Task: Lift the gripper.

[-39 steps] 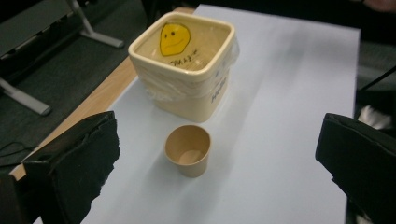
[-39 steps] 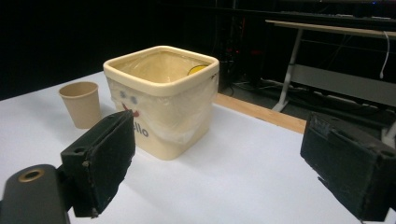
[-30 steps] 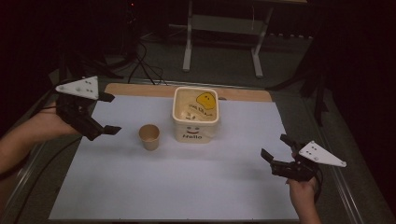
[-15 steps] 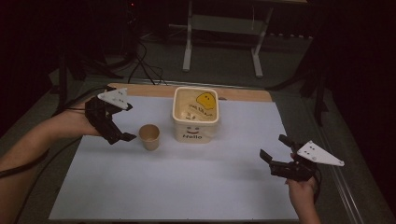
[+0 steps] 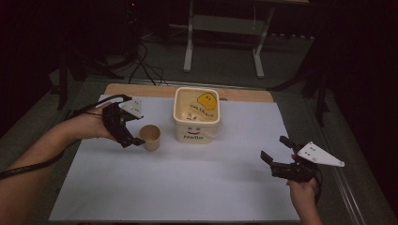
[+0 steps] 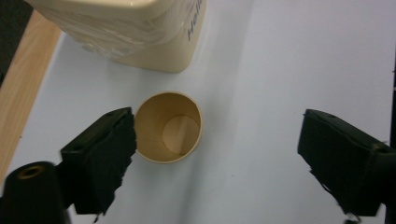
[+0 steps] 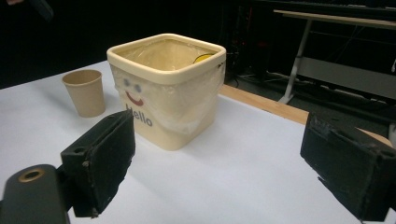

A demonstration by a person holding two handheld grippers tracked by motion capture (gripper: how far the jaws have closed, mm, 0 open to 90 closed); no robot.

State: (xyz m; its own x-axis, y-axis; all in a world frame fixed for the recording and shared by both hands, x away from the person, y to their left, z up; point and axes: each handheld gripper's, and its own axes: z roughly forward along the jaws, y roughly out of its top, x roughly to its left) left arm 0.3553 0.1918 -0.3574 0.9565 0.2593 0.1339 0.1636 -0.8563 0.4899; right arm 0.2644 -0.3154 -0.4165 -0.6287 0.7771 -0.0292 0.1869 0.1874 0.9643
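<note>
High view is showing one paper cup (image 5: pixel 151 137) and one cream square bucket (image 5: pixel 196 115) standing side by side on a white table sheet (image 5: pixel 187 187), the cup just left of the bucket. Two grippers are working here: the left gripper (image 5: pixel 133 140) is reaching the cup with jaws spread wide, and the right gripper (image 5: pixel 276 152) is hovering at the near right, jaws also apart. Left gripper view is looking down into the cup's bare inside, while right gripper view is showing the bucket's smiley face and the word "Hello".
</note>
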